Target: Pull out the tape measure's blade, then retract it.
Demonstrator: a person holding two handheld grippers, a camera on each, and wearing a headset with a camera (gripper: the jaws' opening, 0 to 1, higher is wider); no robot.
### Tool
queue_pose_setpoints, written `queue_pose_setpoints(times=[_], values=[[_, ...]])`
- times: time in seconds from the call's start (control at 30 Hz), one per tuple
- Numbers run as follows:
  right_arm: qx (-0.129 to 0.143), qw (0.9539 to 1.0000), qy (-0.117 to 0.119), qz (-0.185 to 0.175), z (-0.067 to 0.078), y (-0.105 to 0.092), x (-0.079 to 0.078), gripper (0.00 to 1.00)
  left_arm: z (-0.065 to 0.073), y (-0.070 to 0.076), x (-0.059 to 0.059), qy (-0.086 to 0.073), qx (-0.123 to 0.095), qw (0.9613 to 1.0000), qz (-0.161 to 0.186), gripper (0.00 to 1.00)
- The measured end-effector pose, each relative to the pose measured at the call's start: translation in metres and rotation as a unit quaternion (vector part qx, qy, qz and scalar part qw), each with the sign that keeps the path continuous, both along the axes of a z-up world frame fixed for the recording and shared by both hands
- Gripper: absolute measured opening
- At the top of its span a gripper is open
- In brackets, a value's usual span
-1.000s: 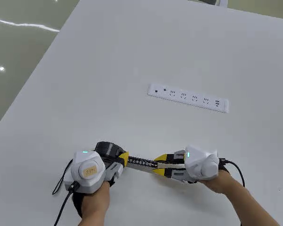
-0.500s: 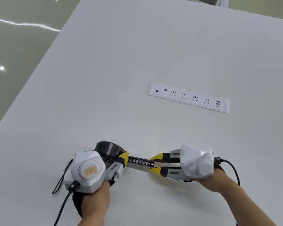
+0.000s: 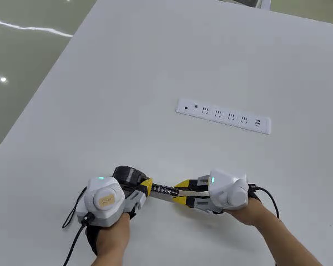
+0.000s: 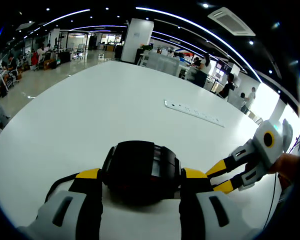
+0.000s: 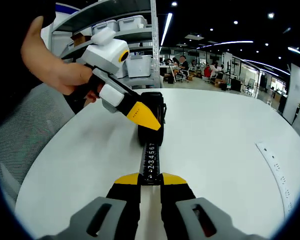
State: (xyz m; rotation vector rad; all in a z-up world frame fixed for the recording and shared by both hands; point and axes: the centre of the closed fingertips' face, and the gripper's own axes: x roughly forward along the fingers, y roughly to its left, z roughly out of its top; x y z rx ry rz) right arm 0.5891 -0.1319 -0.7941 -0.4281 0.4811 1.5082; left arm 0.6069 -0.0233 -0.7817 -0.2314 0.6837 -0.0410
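Head view: tape measure case [image 3: 127, 175] mostly hidden behind left gripper [image 3: 141, 191], blade [image 3: 164, 190] end lost inside right gripper [image 3: 181, 192], its digits too small to read, left hand [image 3: 112, 239] cut by bottom edge

My left gripper [image 3: 137, 187], a white-and-grey handheld unit with yellow-tipped jaws, sat low and near me, with my left hand [image 3: 112, 237] wrapped round it from behind and its jaws clamped on either side of the black tape measure case [image 4: 140, 167]. My right gripper [image 3: 181, 192], of the same make, pointed straight at the left one with its jaws pinched on the dark numbered blade [image 5: 150, 162]. My right hand [image 3: 248, 210] sat behind it, and my bare forearm [image 3: 291, 252] ran off to the lower right.
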Motion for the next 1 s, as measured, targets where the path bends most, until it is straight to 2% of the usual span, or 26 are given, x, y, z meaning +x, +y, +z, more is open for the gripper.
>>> queue_pose_setpoints(times=[1.0], values=[[-0.002,1.0000,-0.002,0.001,-0.002,0.019,0.001,0.14,0.000,0.002,0.001,-0.001,0.000,1.0000,-0.002,0.58]])
